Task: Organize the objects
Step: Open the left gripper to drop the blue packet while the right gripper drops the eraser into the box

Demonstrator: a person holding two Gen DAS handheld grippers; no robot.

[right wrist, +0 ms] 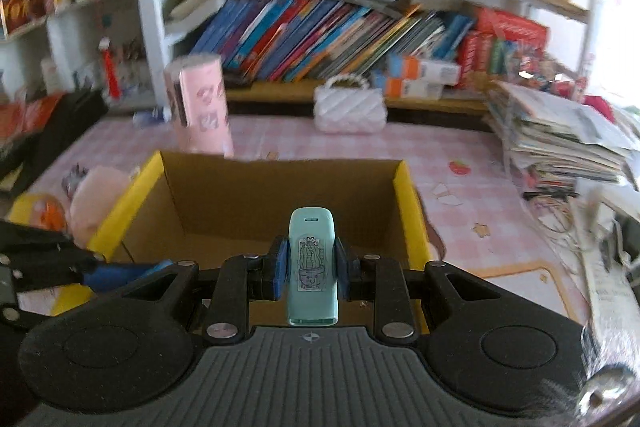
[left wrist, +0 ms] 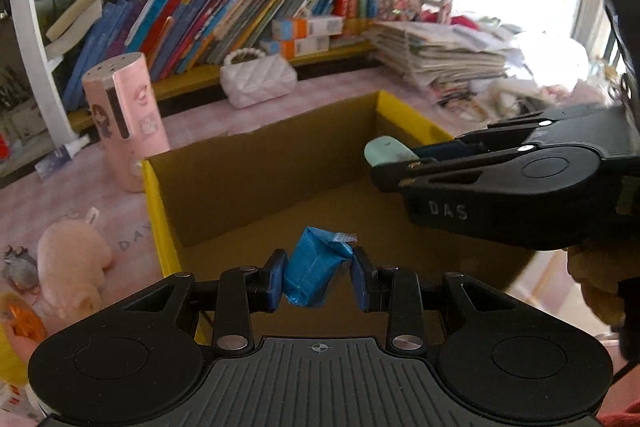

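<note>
An open cardboard box with yellow rims [left wrist: 160, 227] [right wrist: 412, 211] stands on the pink checked table. My left gripper [left wrist: 319, 277] is shut on a blue wrapped packet [left wrist: 314, 269] and holds it over the box's near side. My right gripper [right wrist: 311, 269] is shut on a mint green case with a cactus sticker [right wrist: 312, 263], held above the box. In the left wrist view the right gripper [left wrist: 394, 163] reaches in from the right with the mint case [left wrist: 386, 151] at its tip. The left gripper shows at the left edge of the right wrist view [right wrist: 92, 273].
A pink cylinder bottle [left wrist: 126, 119] [right wrist: 204, 107] stands behind the box's left corner. A white quilted bag [left wrist: 258, 79] [right wrist: 350, 109] sits by the bookshelf. A pink plush toy [left wrist: 72, 263] lies left of the box. A stack of papers [left wrist: 444, 55] [right wrist: 560, 143] is at the right.
</note>
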